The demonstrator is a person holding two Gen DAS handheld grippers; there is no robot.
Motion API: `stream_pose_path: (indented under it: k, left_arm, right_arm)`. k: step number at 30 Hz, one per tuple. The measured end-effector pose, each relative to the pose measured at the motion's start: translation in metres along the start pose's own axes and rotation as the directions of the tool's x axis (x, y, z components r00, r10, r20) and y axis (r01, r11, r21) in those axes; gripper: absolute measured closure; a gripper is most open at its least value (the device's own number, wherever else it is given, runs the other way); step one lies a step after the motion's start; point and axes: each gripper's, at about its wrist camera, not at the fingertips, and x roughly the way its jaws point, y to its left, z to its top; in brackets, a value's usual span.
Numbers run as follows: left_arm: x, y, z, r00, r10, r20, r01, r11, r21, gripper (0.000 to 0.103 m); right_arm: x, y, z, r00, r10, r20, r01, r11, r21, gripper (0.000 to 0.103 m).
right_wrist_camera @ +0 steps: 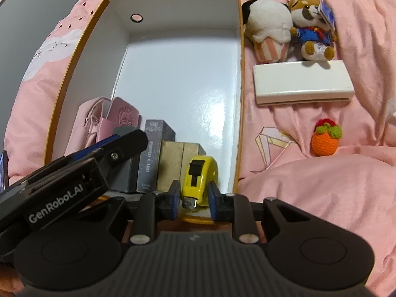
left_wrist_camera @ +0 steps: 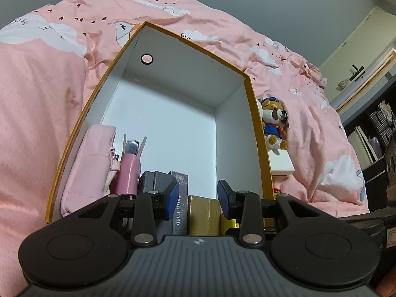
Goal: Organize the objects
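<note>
Half the box [right_wrist_camera: 237, 74] floor beyond the tape measure [right_wrist_camera: 199, 178] lies bare.

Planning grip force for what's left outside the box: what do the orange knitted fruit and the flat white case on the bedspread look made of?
Orange knitted fruit with green leaves: crocheted yarn, matte, with visible stitch loops; probably soft and squashable. Flat white rectangular case: seems rigid, smooth and faintly glossy, with crisp edges and a dark seam along its front; plastic or coated card, I can't tell which.
</note>
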Motion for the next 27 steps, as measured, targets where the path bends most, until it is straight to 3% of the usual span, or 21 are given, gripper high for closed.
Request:
stream_pose_path:
  k: [11,19,22,27]
  left_arm:
    - [0.001,-0.001,-0.001,1.000,0.002,-0.007,-0.002,1.000,0.008,0.061]
    - [-0.002,0.000,0.006,0.999,0.026,0.031,-0.026,1.000,-0.004,0.062]
    - [0.000,-0.001,0.011,0.999,0.043,0.030,-0.043,0.999,-0.003,0.061]
    - [0.008,-0.008,0.019,0.995,0.091,0.026,-0.092,0.995,0.030,0.061]
  right_arm:
    - [0.000,-0.002,0.000,0.999,0.027,-0.024,-0.028,0.999,-0.025,0.079]
    - [-0.023,-0.002,0.017,0.995,0.027,0.094,-0.009,0.983,-0.184,0.079]
    - [-0.028,0.000,0.025,0.991,0.006,0.132,0.029,0.964,-0.266,0.079]
    - [-0.025,0.005,0.036,0.986,-0.026,0.162,0.094,0.897,-0.432,0.084]
